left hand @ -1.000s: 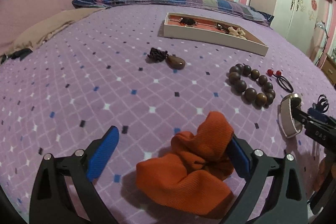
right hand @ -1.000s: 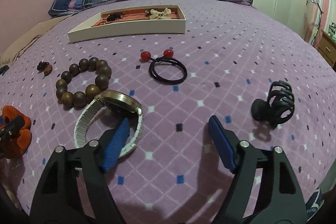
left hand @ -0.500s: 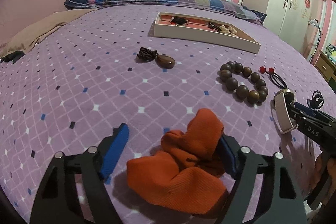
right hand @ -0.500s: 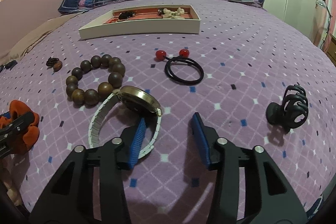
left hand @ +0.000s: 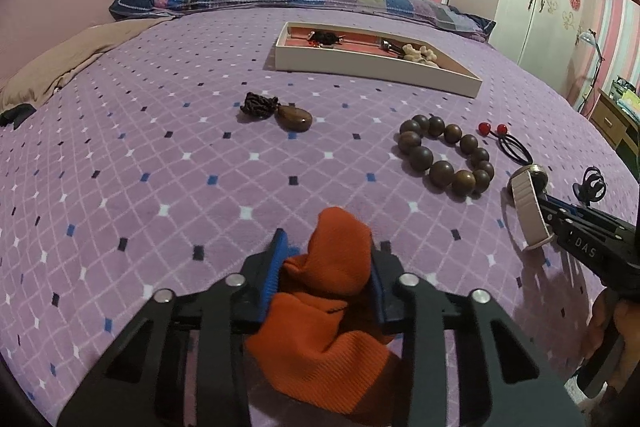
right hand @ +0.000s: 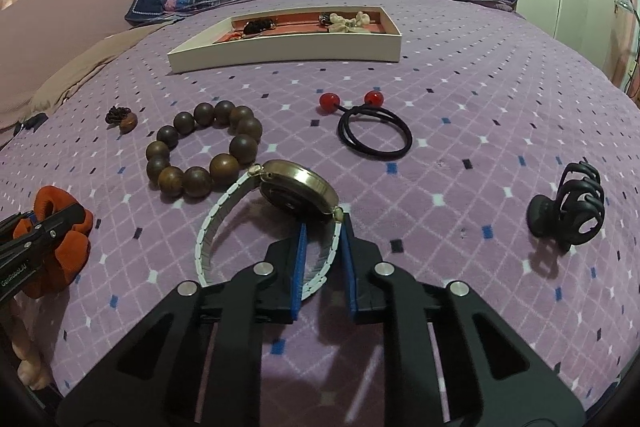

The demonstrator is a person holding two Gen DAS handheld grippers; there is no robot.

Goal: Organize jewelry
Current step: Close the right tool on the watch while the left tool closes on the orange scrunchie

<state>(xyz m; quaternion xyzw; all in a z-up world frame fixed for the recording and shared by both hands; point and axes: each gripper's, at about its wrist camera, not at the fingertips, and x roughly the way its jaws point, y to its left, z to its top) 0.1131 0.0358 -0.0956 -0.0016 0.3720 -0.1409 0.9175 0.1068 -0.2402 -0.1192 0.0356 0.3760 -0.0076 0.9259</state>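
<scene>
While both grippers angle downward over a purple patterned bedspread [left hand: 200, 131], the left gripper [left hand: 326, 267] fills the bottom centre of its own view, its jaws having just closed in on an orange scrunchie [left hand: 332, 311]; both blue pads press into the fabric, which bulges up between them and spills toward the lower edge. At the lower left of the right wrist view this same gripper reaches in from the frame's edge, clamped on the scrunchie.

From the bottom centre of the right wrist view, the right gripper [right hand: 323, 259] points forward and down, jaws likewise just drawn in, pinching the white band of a wristwatch [right hand: 298, 193] between its blue pads. The watch's gold case tilts up just beyond the fingertips. In the left wrist view this gripper enters from the right edge, with part of a hand [left hand: 612, 323] on its handle at the lower right.

Near the frame's centre left lies a wooden bead bracelet [right hand: 204, 151]; a black hair tie [right hand: 372, 129] with two red beads lies centre right, a black hair claw [right hand: 568, 211] at right, and a small brown pendant [right hand: 122, 119] at left. A white tray [right hand: 288, 51] sits in the upper middle, holding a few small pieces
</scene>
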